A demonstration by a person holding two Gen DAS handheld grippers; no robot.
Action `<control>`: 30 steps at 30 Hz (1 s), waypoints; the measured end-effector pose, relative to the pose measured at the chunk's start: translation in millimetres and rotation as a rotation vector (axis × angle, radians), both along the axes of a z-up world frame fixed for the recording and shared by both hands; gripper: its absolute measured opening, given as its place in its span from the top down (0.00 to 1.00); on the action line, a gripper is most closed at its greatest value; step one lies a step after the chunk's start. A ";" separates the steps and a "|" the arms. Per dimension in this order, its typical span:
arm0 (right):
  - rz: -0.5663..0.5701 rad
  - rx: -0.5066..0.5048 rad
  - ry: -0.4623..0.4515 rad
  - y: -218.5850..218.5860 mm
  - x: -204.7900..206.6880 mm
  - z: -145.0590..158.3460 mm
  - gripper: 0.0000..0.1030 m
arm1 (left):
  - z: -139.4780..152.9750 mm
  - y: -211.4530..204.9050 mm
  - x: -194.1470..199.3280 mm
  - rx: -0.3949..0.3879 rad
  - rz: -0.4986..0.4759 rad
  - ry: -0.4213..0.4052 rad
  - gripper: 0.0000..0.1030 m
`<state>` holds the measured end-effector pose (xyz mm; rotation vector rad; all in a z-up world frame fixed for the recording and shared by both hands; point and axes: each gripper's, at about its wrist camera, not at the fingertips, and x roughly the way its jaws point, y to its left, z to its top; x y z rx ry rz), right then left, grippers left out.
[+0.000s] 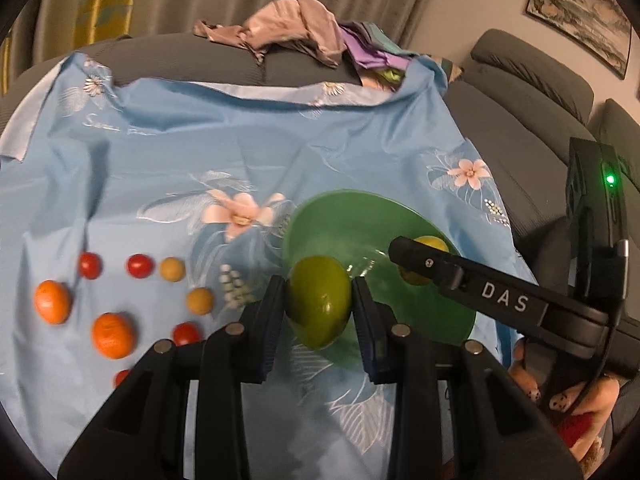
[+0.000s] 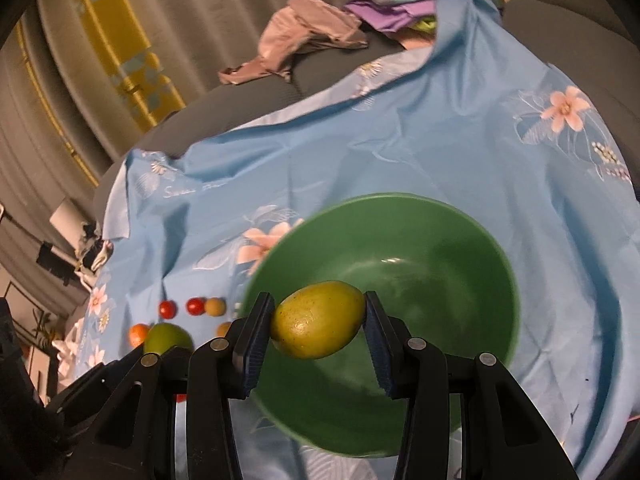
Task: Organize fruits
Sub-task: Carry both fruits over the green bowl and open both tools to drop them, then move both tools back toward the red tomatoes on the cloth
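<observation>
Carrying fruit to the green bowl [image 2: 472, 264]: right gripper [image 2: 318, 326] clamped on a yellow-green mango [image 2: 318, 322] above the bowl's hollow, left gripper [image 1: 319, 306] clamped on a green mango [image 1: 319, 306] at its near rim. Next, probably: lower, release inside.

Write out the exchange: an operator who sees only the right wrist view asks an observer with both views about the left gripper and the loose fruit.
Operator: Is the left gripper holding anything?
Observer: Yes, it is shut on a green fruit.
Operator: I count one orange. Are there more?
Observer: There are two: a left orange and a nearer orange, lying apart on the blue cloth.
</observation>
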<state>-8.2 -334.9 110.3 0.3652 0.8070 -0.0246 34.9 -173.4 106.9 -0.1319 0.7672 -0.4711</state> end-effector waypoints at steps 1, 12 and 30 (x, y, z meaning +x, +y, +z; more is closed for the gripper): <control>-0.008 0.005 0.006 -4.5 0.1 -1.7 0.55 | -1.4 -4.5 2.0 0.003 -0.005 0.005 0.67; -0.065 0.046 0.068 -26.9 2.5 -14.8 0.55 | -19.5 -43.6 17.2 0.017 -0.081 0.071 0.68; 0.038 -0.001 -0.079 14.9 -7.7 20.2 0.43 | 16.0 102.2 -19.0 -0.107 0.213 0.012 0.25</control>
